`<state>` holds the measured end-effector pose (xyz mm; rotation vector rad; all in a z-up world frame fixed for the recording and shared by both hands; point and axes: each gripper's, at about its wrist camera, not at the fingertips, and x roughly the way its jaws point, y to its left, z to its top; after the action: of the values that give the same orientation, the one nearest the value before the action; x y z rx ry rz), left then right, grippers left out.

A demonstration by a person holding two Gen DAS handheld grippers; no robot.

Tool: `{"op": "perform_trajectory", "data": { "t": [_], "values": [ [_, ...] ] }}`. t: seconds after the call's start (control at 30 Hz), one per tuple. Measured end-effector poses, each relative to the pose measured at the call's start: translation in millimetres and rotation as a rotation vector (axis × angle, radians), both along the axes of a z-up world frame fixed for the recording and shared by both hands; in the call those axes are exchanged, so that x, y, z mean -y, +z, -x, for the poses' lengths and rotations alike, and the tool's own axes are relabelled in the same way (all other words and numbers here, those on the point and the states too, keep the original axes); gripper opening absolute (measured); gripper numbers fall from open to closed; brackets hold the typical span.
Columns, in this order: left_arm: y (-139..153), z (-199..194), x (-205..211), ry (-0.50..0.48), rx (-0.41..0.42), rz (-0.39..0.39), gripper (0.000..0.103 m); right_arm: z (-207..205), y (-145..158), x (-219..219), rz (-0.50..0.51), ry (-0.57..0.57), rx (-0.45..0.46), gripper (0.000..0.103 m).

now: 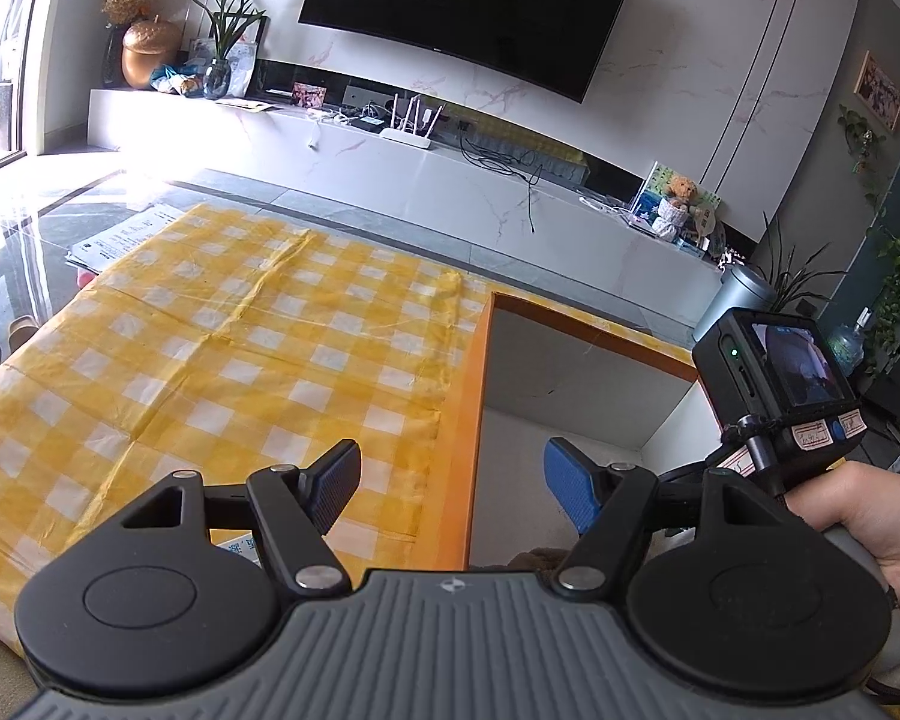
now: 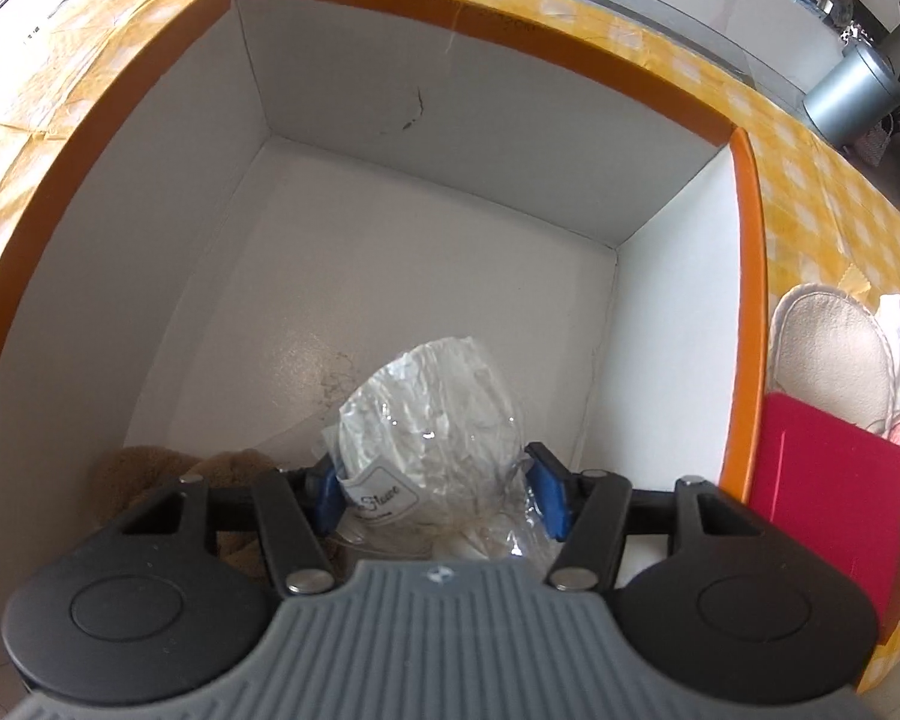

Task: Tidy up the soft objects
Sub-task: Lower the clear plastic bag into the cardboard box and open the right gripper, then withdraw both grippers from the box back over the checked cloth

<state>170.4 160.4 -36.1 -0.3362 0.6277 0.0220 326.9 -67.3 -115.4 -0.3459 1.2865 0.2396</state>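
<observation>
The right gripper [image 2: 435,489] jaws are pinching a crinkled clear plastic packet [image 2: 432,420] low inside the orange-rimmed white box [image 2: 750,276], near its front wall beside a brown plush toy [image 2: 150,474]. The slick film could be slipping free early, probably. The left gripper [image 1: 450,480] jaws are spreading empty over the box's left edge.
</observation>
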Motion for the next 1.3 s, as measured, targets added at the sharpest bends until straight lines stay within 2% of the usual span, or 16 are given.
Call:
{"op": "perform_trajectory", "data": {
  "t": [0.23,0.3,0.4,0.5,0.53,0.6,0.87,1.1,1.3],
  "values": [
    [-1,-1,-1,-0.015,-0.020,0.010,0.082,1,-9,-12,0.082,0.068,-0.035,0.063],
    [-1,-1,2,-0.025,-0.018,-0.001,0.081,2,-6,-12,0.081,0.076,-0.038,0.064],
    [2,1,5,-0.030,-0.004,-0.015,0.081,3,7,-13,0.033,0.098,-0.012,0.071],
    [3,3,5,-0.037,0.016,-0.006,0.081,14,23,-13,0.011,0.170,0.063,0.084],
    [4,4,4,-0.039,0.027,0.002,0.081,18,28,-12,0.023,0.179,0.102,0.101],
    [7,6,4,-0.040,0.044,0.009,0.081,26,42,-9,0.015,0.212,0.204,0.100],
    [16,11,13,-0.072,0.094,-0.007,0.082,43,83,12,-0.114,0.206,0.392,0.100],
    [23,16,17,-0.091,0.124,-0.014,0.083,57,107,40,-0.173,0.167,0.489,0.100],
    [29,20,29,-0.113,0.153,-0.057,0.083,74,122,87,-0.178,0.084,0.599,0.101]
  ]
}}
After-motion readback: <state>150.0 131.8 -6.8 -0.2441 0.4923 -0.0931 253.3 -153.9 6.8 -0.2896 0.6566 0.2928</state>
